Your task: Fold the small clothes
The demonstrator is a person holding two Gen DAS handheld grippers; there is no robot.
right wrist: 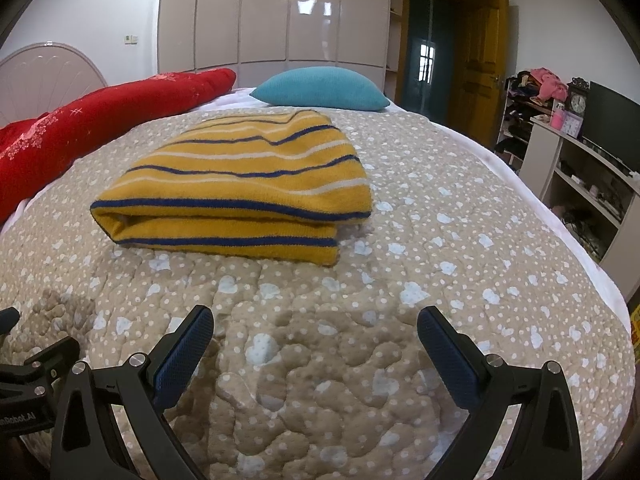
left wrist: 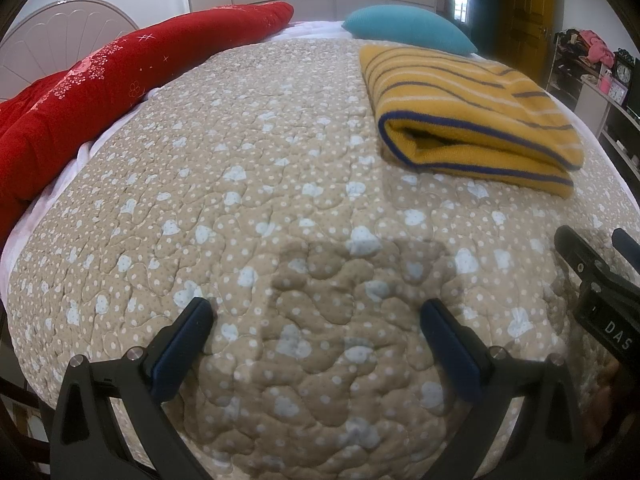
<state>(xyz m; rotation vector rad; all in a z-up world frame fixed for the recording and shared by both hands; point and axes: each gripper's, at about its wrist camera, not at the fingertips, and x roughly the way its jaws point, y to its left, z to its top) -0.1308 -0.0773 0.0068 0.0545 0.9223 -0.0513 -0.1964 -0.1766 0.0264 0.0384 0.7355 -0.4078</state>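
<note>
Item: folded yellow striped garment (right wrist: 236, 188) on quilt (right wrist: 440, 280), twelve o'clock of my right gripper (right wrist: 316, 340); left gripper (left wrist: 316, 332) likewise spread, empty; risk: a snagging pad would spring the loose fold

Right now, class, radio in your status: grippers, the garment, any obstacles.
Left gripper open, empty. Right gripper open, empty. Yellow striped garment folded on quilt, untouched. Nothing in the way.

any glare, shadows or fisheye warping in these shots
Left wrist view: the quilt bulges under fisheye warp, with a soft shadow ahead of the left tongs. Right wrist view: glare on the wardrobe doors, dark corners.
</note>
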